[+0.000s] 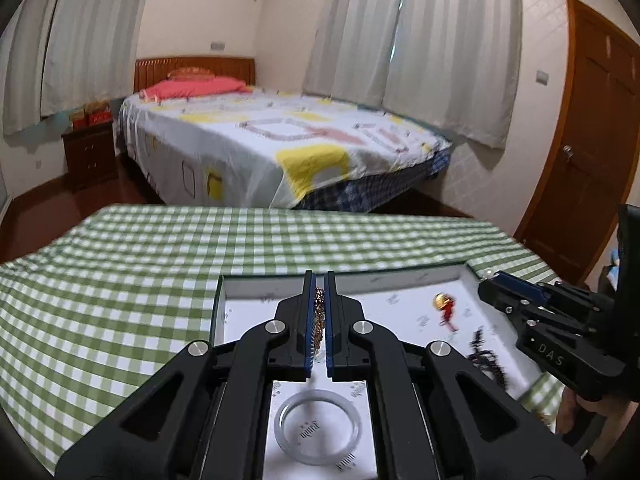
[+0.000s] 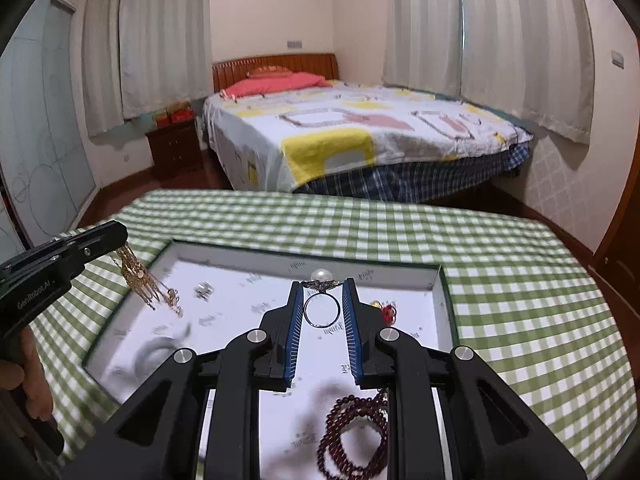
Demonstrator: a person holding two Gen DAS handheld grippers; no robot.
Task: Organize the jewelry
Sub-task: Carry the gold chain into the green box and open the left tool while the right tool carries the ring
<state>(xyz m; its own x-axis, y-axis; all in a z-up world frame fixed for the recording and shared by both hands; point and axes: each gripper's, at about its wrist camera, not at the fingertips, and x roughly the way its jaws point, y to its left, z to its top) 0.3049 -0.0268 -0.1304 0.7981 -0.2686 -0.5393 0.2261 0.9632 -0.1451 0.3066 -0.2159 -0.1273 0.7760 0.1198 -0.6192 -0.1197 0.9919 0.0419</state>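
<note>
Evidently lifted for sorting, the gold chain hangs pinched in the left gripper over the tray mid-table — the right gripper clamps the pearl ring, other pieces lying loose below.

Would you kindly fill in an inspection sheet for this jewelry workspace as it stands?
Surface: green checked tablecloth under a shallow white tray.
Job's things: gold chain, pearl ring, pale bangle, dark red bead bracelet, red-and-gold charm, small silver piece.
Clutter: nothing seen.
Grippers: left gripper shut on the gold chain; right gripper shut on the pearl ring.
Cables: nothing seen.
Surroundings: bed, curtains, nightstand, door.
</note>
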